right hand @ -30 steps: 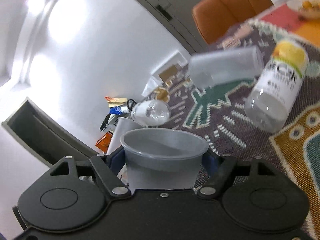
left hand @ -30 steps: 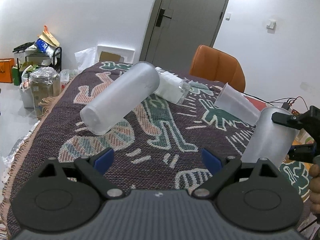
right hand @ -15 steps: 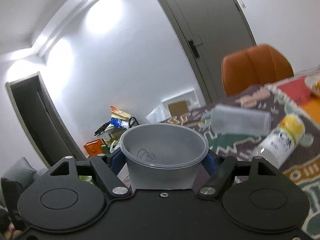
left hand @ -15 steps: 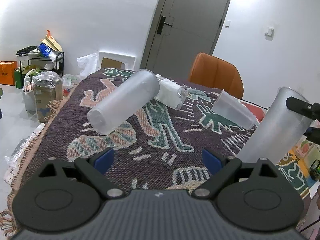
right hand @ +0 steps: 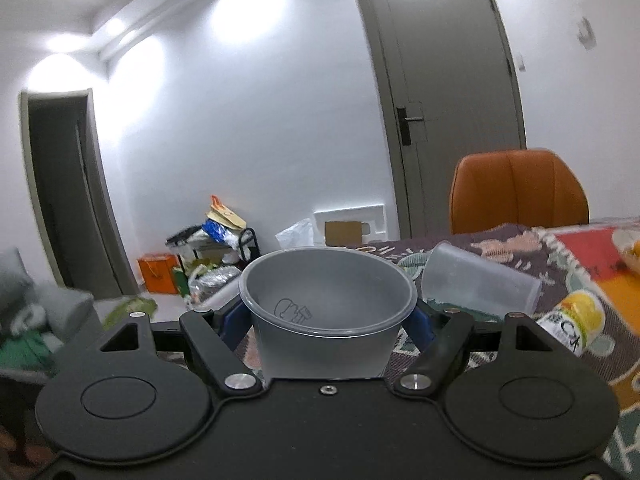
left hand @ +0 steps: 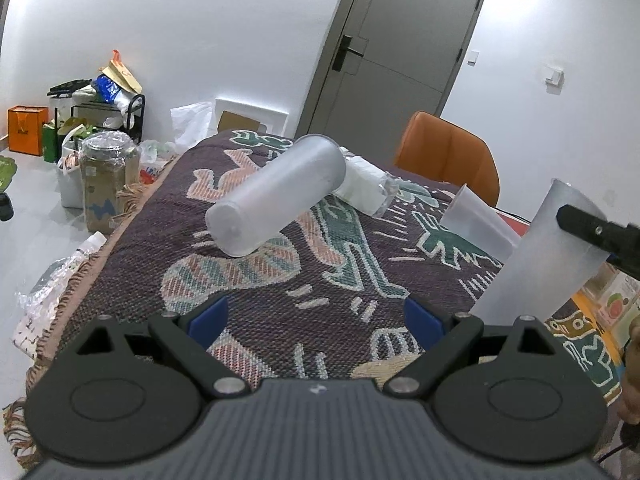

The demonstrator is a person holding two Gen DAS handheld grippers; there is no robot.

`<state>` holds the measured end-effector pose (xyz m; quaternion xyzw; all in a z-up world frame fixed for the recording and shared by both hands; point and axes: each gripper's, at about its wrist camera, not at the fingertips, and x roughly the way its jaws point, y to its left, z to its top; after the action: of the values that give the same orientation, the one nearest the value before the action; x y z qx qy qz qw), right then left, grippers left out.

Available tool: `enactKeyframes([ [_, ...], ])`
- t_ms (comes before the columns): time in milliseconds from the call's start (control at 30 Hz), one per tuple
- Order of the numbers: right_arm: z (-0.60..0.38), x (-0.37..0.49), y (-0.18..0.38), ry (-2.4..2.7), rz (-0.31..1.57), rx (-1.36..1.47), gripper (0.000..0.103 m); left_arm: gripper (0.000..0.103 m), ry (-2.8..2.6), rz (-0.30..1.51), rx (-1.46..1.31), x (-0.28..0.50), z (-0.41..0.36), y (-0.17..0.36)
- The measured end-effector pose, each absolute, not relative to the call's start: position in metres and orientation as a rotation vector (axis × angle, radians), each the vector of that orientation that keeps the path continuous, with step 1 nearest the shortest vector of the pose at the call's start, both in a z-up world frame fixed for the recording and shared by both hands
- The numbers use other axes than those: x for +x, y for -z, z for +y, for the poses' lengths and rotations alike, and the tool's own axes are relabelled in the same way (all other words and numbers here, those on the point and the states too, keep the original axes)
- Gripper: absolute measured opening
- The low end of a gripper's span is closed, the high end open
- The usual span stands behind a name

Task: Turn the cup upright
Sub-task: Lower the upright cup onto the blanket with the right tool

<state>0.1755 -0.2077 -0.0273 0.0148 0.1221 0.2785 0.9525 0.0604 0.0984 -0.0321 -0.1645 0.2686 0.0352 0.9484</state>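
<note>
My right claw [right hand: 327, 322] is clamped on the frosted cup [right hand: 326, 312], mouth up, tilted, over the worktop's [left hand: 280, 300] right edge; my left claw [left hand: 316, 318] gapes wide, holding nothing, above open patterned cloth; I count two more cups lying down: a tall one [left hand: 276, 208], a clear one [left hand: 478, 222].
</note>
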Motion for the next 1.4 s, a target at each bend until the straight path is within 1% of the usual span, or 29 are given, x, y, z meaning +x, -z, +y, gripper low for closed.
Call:
enactKeyframes([
  [100,-0.197,0.172,0.033,-0.562,0.238,-0.04,0.075,0.093,-0.073,0.553,-0.336,0.06,0.099,0.034],
  [200,-0.189,0.173,0.042,-0.6,0.287,-0.071,0.078,0.093,-0.083,0.562,-0.332,0.061,0.099,0.034],
  [300,-0.187,0.167,0.045,-0.598,0.3,-0.103,0.094,0.093,-0.09,0.565,-0.326,0.061,0.097,0.032],
  [333,-0.188,0.164,0.044,-0.604,0.295,-0.099,0.102,0.093,-0.09,0.562,-0.32,0.06,0.096,0.03],
  [367,-0.19,0.162,0.043,-0.611,0.292,-0.091,0.103,0.093,-0.09,0.56,-0.315,0.06,0.095,0.029],
  [533,-0.201,0.159,0.036,-0.645,0.342,-0.065,0.103,0.094,-0.075,0.547,-0.305,0.056,0.087,0.027],
  [600,-0.204,0.16,0.036,-0.651,0.362,-0.061,0.103,0.097,-0.068,0.536,-0.296,0.054,0.082,0.027],
  [800,-0.219,0.153,0.035,-0.662,0.408,-0.039,0.103,0.101,-0.064,0.512,-0.25,0.049,0.068,0.017],
  [1400,-0.274,0.11,0.026,-0.651,0.444,-0.049,0.103,0.103,-0.019,0.504,-0.132,0.017,0.026,-0.001],
])
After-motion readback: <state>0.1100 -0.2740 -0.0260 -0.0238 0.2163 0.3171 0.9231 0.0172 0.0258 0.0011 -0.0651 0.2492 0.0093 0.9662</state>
